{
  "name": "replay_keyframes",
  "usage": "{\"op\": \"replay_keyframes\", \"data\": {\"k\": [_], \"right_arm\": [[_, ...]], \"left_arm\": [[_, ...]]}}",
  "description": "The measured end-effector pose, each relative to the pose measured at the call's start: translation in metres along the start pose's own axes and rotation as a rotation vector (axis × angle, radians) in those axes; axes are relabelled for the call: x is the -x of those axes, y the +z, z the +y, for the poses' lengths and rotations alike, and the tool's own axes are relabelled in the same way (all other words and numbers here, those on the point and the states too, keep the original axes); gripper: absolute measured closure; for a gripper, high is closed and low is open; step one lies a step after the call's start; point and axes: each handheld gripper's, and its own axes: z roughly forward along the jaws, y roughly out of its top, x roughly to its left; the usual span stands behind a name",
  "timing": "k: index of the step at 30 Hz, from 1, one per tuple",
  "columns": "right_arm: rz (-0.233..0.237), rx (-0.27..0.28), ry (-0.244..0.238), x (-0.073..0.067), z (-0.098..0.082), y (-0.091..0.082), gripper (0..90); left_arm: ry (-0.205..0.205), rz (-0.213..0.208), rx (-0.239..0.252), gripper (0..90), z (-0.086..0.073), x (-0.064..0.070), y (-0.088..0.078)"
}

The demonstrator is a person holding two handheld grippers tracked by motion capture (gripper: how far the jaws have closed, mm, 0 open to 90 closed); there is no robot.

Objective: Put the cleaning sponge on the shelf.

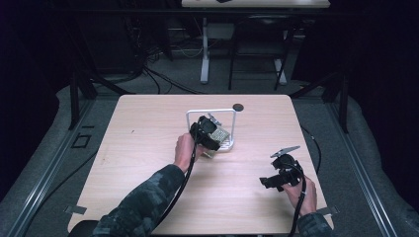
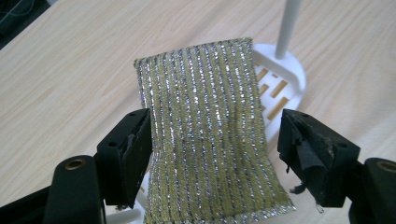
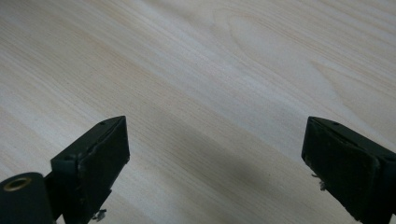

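One yellow-green scouring cloth with silver glitter stripes (image 2: 210,135) lies draped over the slotted base of a white wire-frame rack (image 1: 231,114), near the middle of the pale wooden table (image 1: 148,148). In the left gripper view it runs between the two black jaws; the left jaw touches or nearly touches its edge, the other stands clear, so the jaws are parted and not clenched on it.

The left gripper (image 1: 210,133) hangs just over the rack's base, the left hand (image 1: 185,152) behind it and a camouflage-patterned sleeve (image 1: 141,202) reaching in from the bottom edge, with a black cable trailing along the forearm. The rack's white upright post (image 2: 287,28) rises close beyond the cloth.

The right gripper (image 1: 276,177) sits well apart, low over bare wood near the table's right front corner, held by the right hand (image 1: 304,195); its jaws are spread wide and hold nothing.

A small dark round spot (image 1: 238,106) marks the table's far edge just behind the rack. Beyond stands a second white-legged table (image 1: 205,49)
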Motion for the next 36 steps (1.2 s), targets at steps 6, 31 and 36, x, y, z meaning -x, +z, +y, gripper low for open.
{"op": "replay_keyframes", "data": {"k": [6,31,36], "right_arm": [[-0.005,-0.001,-0.002,0.000,0.000,0.001,7.1],[-0.003,-0.010,-0.008,-0.002,0.000,0.003,7.1],[-0.003,-0.014,-0.004,-0.001,0.000,0.002,7.1]], "left_arm": [[0.034,-0.028,-0.011,21.5,-0.001,0.004,-0.016],[0.046,-0.051,-0.010,8.9,-0.044,-0.004,-0.081],[0.038,-0.037,-0.021,4.7,-0.058,-0.006,-0.088]]}}
